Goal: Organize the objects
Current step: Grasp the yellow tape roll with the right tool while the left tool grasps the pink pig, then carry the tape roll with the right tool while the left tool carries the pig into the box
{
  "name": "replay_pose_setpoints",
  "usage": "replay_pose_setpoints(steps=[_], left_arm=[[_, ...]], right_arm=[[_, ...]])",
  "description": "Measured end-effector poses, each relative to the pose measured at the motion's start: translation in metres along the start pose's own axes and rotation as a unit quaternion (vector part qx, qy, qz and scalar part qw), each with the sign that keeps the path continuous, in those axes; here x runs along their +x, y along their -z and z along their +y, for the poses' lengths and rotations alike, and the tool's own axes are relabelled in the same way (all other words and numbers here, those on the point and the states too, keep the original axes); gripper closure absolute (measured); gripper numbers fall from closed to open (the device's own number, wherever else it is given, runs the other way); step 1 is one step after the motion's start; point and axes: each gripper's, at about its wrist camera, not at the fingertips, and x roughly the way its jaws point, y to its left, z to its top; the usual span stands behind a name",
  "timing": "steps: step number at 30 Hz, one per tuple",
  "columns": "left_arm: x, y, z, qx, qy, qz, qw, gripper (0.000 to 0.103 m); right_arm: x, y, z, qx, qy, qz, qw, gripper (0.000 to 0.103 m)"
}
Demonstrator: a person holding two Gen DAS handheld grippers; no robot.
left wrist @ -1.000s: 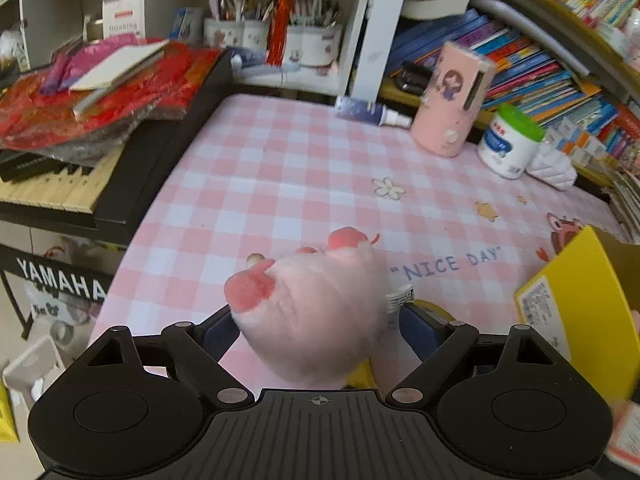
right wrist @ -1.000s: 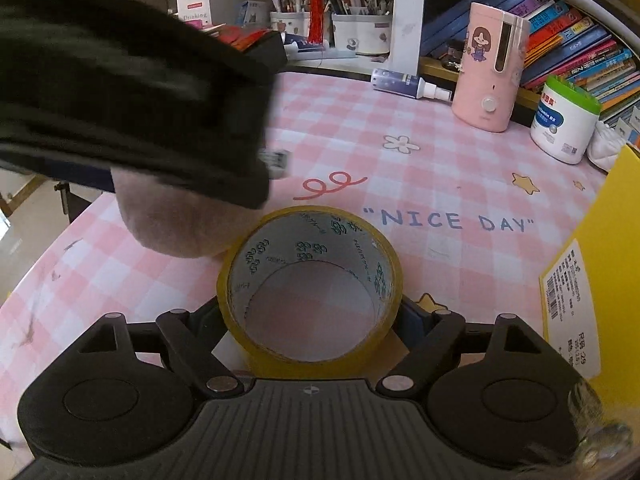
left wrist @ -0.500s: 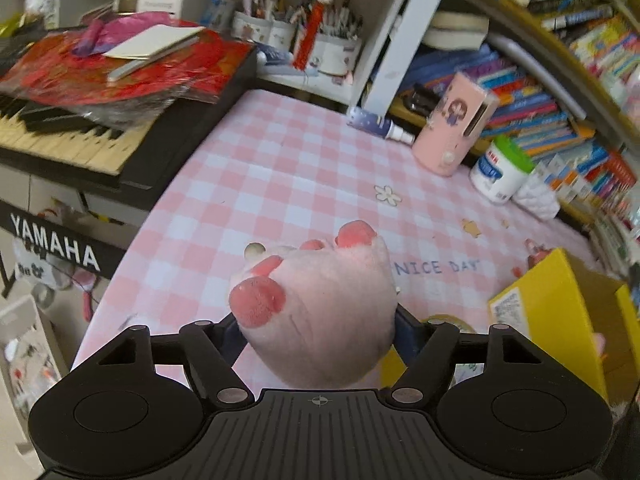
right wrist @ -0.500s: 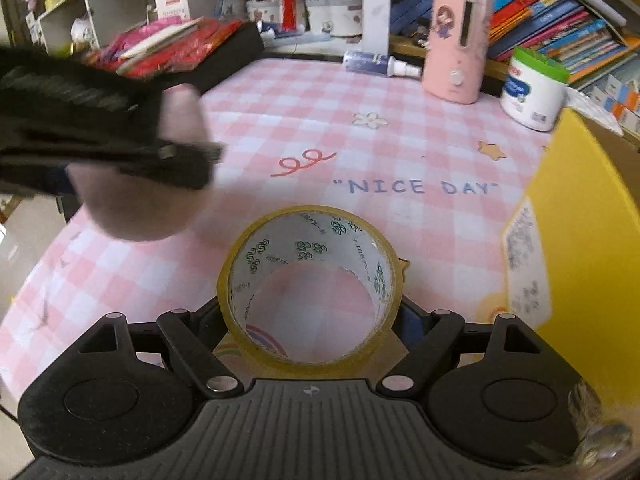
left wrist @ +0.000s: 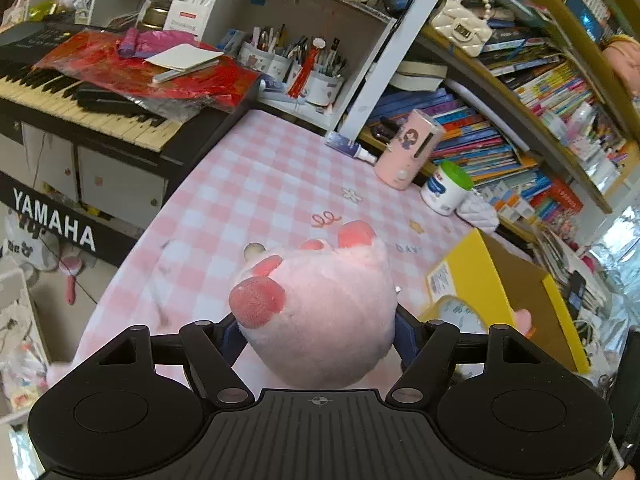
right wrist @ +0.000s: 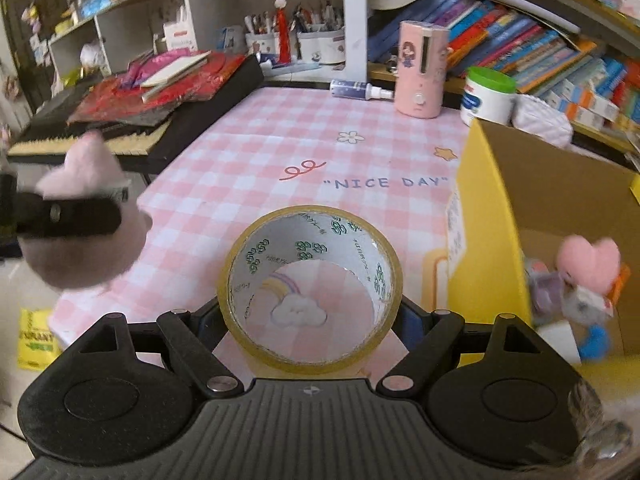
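Note:
My left gripper (left wrist: pixel 316 332) is shut on a pink plush toy (left wrist: pixel 320 312) and holds it high above the table's near left edge. The toy also shows at the left of the right wrist view (right wrist: pixel 84 240), held in that gripper. My right gripper (right wrist: pixel 310 316) is shut on a roll of yellow-brown tape (right wrist: pixel 310 288), held above the pink checked tablecloth (right wrist: pixel 248 152). An open yellow cardboard box (right wrist: pixel 492 216) stands just right of the tape, with a pink heart plush (right wrist: pixel 588 264) and other small items inside. The box also shows in the left wrist view (left wrist: pixel 472 280).
A pink dispenser (right wrist: pixel 420 68), a green-lidded white jar (right wrist: pixel 486 96) and a small spray bottle (right wrist: pixel 360 89) stand at the table's back edge. A Yamaha keyboard (left wrist: pixel 80 120) with red cloth on it borders the table's left side. Bookshelves line the back and right.
My left gripper has risen and pulled back left with the plush toy. My right gripper has lifted the tape and moved closer to the yellow box, whose inside now shows.

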Motion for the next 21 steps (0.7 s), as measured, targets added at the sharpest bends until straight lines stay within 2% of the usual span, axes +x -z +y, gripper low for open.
replay_pose_setpoints(steps=[4,10,16,21], left_arm=[[-0.022,0.025,0.003,-0.002,0.008,0.000,1.0000,0.031],[-0.052,0.067,0.006,0.002,0.018,0.013,0.9997,0.031],[-0.065,0.104,-0.003,0.023,0.045,0.055,0.9972,0.031],[-0.064,0.122,-0.030,0.067,0.079,0.086,0.9909,0.031]], right_arm=[[-0.031,0.020,0.007,0.002,0.009,-0.012,1.000,0.022],[-0.065,0.063,0.019,0.003,0.021,-0.003,1.000,0.022],[-0.105,0.110,0.019,0.027,0.043,-0.003,0.999,0.022],[-0.132,0.143,0.002,0.077,0.075,0.004,0.994,0.022]])
